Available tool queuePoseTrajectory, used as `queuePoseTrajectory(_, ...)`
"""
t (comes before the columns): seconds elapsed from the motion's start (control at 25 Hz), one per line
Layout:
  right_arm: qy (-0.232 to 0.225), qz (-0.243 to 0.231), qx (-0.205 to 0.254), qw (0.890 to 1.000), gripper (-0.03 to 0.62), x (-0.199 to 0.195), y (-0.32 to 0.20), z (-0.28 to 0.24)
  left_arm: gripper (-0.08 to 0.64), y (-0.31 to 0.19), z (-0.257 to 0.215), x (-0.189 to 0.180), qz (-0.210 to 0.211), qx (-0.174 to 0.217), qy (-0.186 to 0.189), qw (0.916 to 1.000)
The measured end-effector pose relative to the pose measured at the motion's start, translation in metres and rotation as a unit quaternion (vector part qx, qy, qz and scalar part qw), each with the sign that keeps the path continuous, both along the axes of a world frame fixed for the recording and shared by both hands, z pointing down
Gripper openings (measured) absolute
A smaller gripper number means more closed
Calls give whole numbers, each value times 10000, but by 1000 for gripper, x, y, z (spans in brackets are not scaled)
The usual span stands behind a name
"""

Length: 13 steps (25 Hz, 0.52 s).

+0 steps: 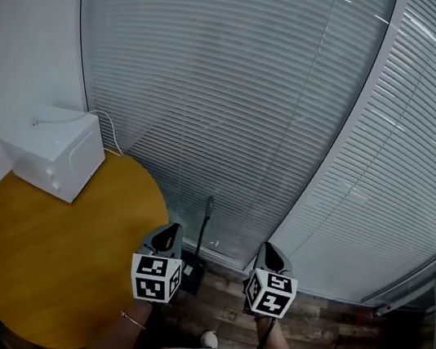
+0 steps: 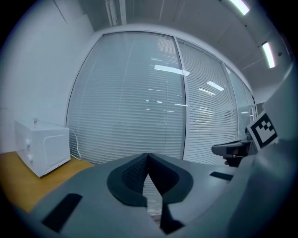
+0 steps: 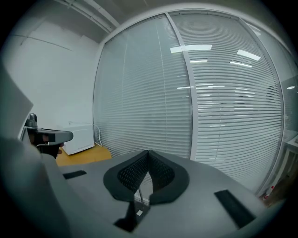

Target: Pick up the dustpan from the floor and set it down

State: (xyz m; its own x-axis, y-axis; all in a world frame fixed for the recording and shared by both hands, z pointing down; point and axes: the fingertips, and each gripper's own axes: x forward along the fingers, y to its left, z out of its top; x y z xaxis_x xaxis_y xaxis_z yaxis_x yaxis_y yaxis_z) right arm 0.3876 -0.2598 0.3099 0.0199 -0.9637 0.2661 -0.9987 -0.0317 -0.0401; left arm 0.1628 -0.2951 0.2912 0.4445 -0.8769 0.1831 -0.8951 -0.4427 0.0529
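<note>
Meeting tip to tip with nothing between them, the fingers (image 2: 132, 173) of the left gripper (image 2: 148, 157) are pressed together, and those of the right gripper (image 3: 148, 152) likewise. Both grippers hang side by side above the wooden floor (image 1: 325, 328), where the dustpan (image 1: 192, 273) stands between them (long handle upright, close before the blinds (image 1: 240, 90)). Off to the left sits a round bench (image 1: 53, 266) with a white box (image 1: 54, 152) at its far edge, its cord trailing toward the blinds.
</note>
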Motion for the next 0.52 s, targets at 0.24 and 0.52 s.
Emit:
queuePoseTrajectory(0.24, 20, -19, 61, 10000, 32, 4, -9, -1, 17, -9, 4, 6, -30, 9, 38, 10000)
queuePoseTrajectory(0.52, 60, -43, 111, 9999, 32, 11, -17, -4, 17, -19, 4, 10, -107, 8, 58, 9999)
